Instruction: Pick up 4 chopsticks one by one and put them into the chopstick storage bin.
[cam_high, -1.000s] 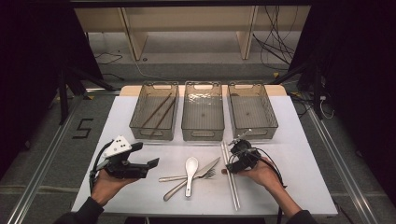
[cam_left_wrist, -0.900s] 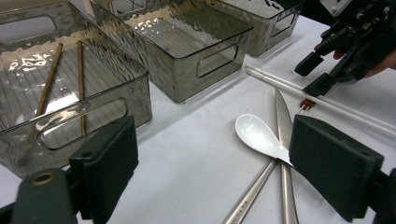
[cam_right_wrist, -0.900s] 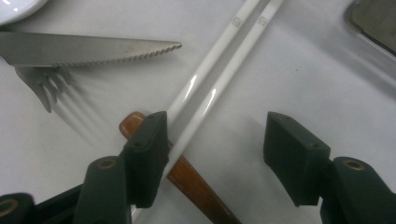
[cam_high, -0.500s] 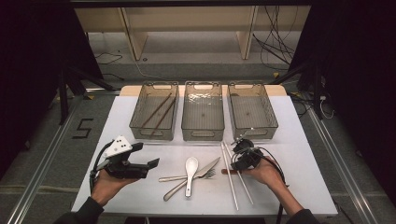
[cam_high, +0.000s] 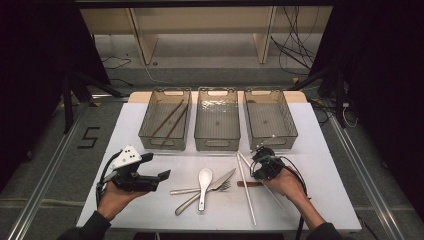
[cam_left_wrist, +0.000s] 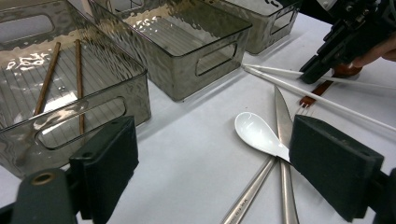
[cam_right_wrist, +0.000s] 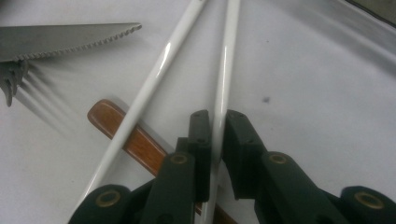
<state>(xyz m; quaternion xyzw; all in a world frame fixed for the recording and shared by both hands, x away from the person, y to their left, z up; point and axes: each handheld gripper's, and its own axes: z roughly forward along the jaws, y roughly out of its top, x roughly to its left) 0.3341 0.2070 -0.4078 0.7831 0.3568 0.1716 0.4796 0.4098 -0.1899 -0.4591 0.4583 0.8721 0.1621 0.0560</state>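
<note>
White chopstick (cam_right_wrist: 223, 79) runs up the middle of the right gripper view, its lower end hidden between the right gripper's (cam_right_wrist: 214, 122) just-closing jaws, seemingly pinched, while the left gripper (cam_left_wrist: 212, 163) hovers wide open.

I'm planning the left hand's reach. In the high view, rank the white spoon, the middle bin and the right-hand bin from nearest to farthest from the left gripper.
1. White spoon: on the table, just right of the left gripper.
2. Middle bin: in the row of bins beyond the spoon.
3. Right-hand bin: far end of that row, above the right gripper.
</note>
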